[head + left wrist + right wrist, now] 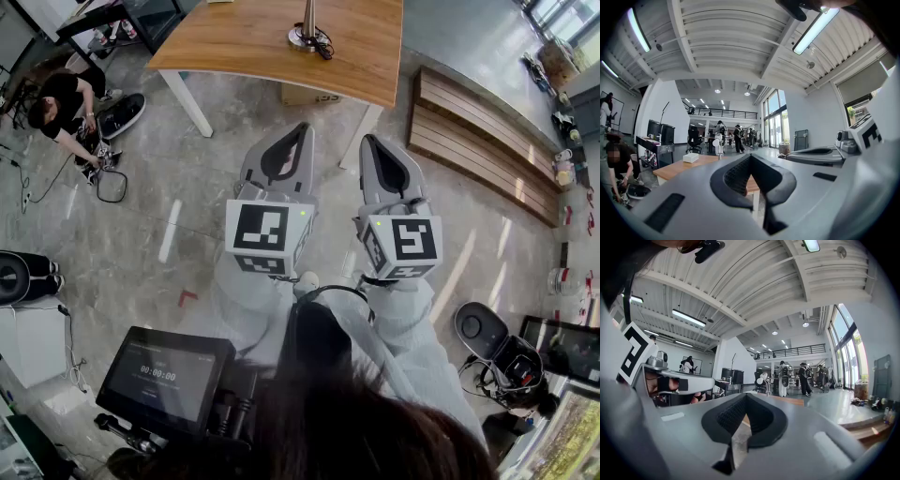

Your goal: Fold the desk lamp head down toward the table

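The desk lamp (308,34) stands on the wooden table (253,42) ahead of me; only its round base and stem show in the head view. It appears small and upright with a white head in the left gripper view (718,143) and in the right gripper view (764,378). My left gripper (302,129) and right gripper (367,141) are held side by side, level, short of the table's near edge and well apart from the lamp. Both are shut with nothing between the jaws, as the left gripper (751,157) and right gripper (746,397) show in their own views.
A white box (690,157) lies on the table left of the lamp. A cardboard box (309,95) sits under the table. A wooden bench (478,141) runs along the right. A person (61,101) crouches on the floor at the left among cables. A monitor (167,375) stands close by my left.
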A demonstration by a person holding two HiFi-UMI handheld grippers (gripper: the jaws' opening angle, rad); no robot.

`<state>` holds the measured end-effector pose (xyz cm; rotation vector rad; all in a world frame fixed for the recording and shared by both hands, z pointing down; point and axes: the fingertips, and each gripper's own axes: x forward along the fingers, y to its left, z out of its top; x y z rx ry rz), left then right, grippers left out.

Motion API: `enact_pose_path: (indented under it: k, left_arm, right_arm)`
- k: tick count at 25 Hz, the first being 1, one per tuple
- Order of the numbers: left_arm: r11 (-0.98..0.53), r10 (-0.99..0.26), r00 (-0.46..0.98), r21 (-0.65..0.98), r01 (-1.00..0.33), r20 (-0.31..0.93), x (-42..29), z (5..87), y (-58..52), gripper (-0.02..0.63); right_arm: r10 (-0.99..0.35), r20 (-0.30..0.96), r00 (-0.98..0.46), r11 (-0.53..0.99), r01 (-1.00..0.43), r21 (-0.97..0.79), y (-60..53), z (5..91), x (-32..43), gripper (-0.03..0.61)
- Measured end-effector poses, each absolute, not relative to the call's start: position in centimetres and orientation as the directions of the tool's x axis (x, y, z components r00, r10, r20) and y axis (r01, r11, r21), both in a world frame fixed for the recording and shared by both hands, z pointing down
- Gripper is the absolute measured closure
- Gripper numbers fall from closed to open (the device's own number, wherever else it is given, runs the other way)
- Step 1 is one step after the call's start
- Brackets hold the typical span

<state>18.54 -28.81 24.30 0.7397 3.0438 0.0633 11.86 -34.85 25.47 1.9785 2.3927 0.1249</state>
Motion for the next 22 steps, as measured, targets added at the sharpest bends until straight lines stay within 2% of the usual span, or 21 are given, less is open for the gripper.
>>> enact_pose_path:
  k: [22]
  left_arm:
    - [0.879,0.474,-0.88,0.046,0.474,0.008,18.69,23.85,-28.6,0.613]
  right_arm:
    - [0.984,0.03,-0.177,0.175,0.982,0.07,-34.89,24.86,12.09,0.577]
